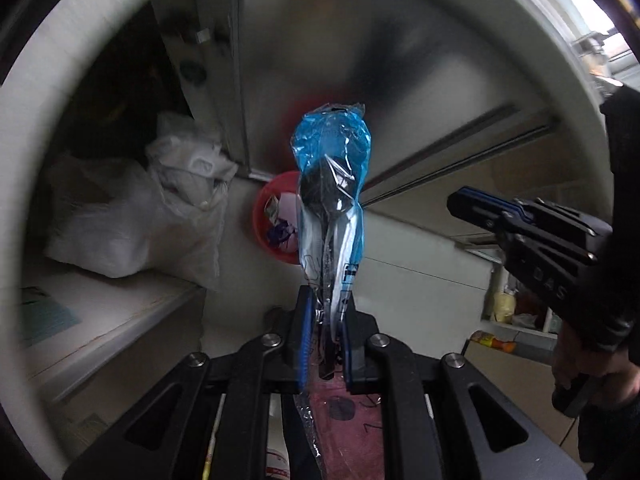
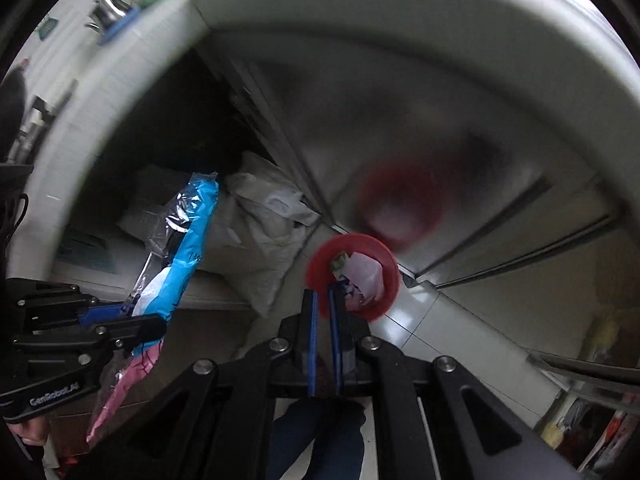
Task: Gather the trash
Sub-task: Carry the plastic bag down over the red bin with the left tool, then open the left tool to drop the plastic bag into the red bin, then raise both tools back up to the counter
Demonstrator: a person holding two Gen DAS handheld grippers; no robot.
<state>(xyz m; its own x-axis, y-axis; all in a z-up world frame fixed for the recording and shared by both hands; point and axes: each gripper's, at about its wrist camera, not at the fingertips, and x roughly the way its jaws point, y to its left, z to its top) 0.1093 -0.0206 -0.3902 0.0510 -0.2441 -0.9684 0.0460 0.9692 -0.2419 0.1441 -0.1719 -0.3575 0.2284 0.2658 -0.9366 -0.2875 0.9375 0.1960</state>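
Note:
My left gripper (image 1: 326,300) is shut on a blue and clear plastic wrapper (image 1: 332,184) with a black plastic spoon inside, held upright above the floor. The wrapper also shows in the right wrist view (image 2: 180,248), held by the left gripper (image 2: 132,316). A red trash bin (image 1: 276,220) with paper scraps stands on the floor behind the wrapper; it also shows in the right wrist view (image 2: 372,248). My right gripper (image 2: 323,300) is nearly shut and empty, pointing at the bin; in the left wrist view it (image 1: 456,204) is at the right.
A white sack (image 1: 132,220) lies on a low white platform (image 1: 100,320) at the left. A steel cabinet front (image 1: 360,80) stands behind the bin. A white counter edge (image 2: 360,12) arcs overhead. Shelves with packages (image 1: 516,312) are at the right.

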